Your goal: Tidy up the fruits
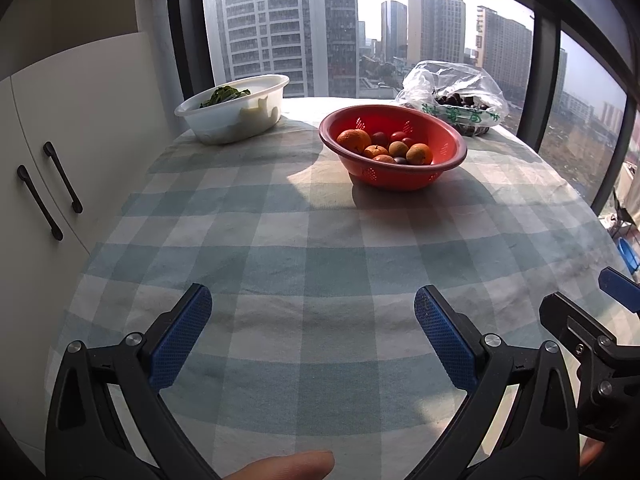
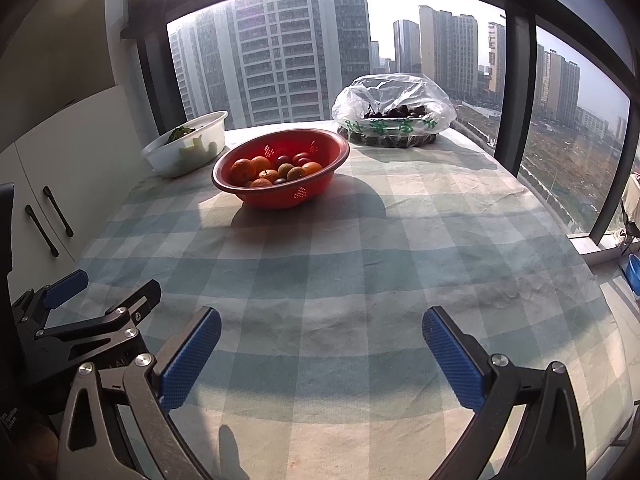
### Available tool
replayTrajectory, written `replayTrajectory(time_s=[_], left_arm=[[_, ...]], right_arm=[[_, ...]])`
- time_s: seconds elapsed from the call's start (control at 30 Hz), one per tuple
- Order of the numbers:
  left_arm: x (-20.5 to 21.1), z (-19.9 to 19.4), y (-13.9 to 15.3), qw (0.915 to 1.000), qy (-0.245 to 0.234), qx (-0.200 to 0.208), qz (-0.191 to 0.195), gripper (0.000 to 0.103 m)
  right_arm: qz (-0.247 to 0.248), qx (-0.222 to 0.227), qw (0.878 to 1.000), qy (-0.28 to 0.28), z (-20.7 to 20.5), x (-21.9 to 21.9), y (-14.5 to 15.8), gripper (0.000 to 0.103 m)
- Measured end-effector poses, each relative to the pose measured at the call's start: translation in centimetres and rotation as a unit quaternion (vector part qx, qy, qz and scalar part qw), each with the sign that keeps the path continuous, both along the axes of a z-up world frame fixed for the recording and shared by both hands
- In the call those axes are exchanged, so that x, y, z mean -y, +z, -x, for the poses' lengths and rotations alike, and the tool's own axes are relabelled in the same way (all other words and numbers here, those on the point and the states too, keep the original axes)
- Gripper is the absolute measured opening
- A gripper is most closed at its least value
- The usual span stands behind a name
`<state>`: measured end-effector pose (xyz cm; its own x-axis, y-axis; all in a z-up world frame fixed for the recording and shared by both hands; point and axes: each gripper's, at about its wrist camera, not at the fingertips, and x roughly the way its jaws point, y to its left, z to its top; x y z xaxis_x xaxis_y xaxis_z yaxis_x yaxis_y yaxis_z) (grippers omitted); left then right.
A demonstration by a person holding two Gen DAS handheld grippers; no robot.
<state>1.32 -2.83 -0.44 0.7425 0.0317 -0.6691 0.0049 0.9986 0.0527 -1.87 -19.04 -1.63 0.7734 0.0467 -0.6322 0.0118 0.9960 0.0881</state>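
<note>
A checked cloth point(image 1: 320, 240) is covering the table beside a high window. Nearest, the left gripper point(image 1: 312, 312) and right gripper point(image 2: 322, 332) are hovering side by side over bare cloth, both spread wide and carrying nothing. Farther on, the red colander point(image 1: 394, 176) is holding the oranges and small dark fruits point(image 1: 384, 146); it is lying ahead of the left gripper and ahead-left of the right, so probably nearer the left. Beyond are a white tub point(image 1: 236, 116) and a bagged tray of cherries point(image 2: 394, 120).
</note>
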Motion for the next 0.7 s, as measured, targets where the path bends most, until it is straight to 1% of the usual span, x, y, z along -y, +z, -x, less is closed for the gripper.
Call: replayTrajectory(time_s=[0.7], left_arm=[[-0.07,0.17,-0.27,1.0,-0.001,-0.002,0.0,0.103]], right_arm=[[-0.001,-0.004,1.0,0.0,0.22,-0.07,-0.42,0.103]])
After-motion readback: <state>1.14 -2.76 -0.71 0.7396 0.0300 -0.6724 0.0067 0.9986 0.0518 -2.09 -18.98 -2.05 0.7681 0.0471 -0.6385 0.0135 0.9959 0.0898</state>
